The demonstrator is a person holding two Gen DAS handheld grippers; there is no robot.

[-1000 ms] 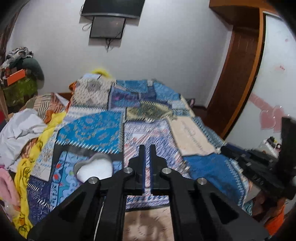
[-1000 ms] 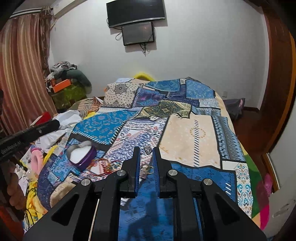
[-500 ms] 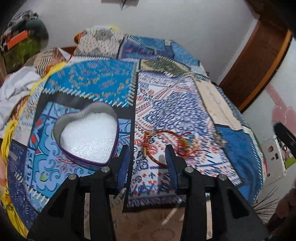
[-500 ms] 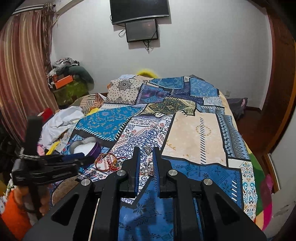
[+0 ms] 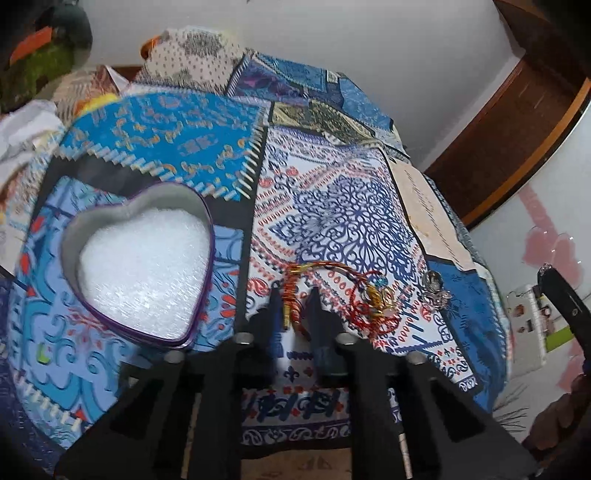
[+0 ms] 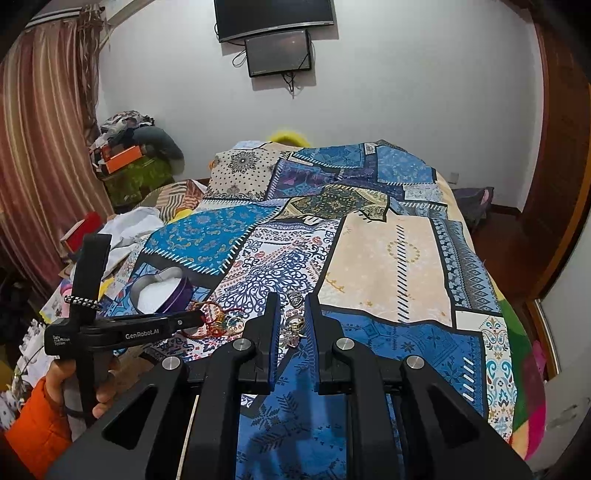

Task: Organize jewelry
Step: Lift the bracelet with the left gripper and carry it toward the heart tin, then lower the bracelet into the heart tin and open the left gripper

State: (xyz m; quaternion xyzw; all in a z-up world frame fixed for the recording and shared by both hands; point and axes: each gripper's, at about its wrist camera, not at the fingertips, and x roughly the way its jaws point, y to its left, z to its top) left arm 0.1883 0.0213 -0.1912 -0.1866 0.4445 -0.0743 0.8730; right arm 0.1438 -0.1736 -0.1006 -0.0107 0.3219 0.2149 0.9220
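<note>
The left gripper (image 5: 293,295), its jaws just closed, pinches a red-and-gold coiled bangle (image 5: 291,299) between its fingertips on a patchwork bedspread (image 5: 332,206). The bangle's thin wire loop arcs rightward to a tangle of red thread bracelets (image 5: 369,306) with a blue bead, and just beyond lies a small cluster of silver rings (image 5: 432,288). Left of the gripper, close beside it, sits an open heart-shaped purple tin (image 5: 140,266) lined with white foam, nothing in it.

The right gripper (image 6: 291,314) hovers with its jaws drawn together on nothing, silver rings (image 6: 293,299) showing past its tips on the bedspread (image 6: 388,258). From this side the left gripper (image 6: 195,319) reaches in low over the bracelets (image 6: 218,321), held by a hand (image 6: 74,384) in an orange sleeve (image 6: 37,432), with the tin (image 6: 162,291) behind it. A television (image 6: 273,14) hangs on the far wall.
</note>
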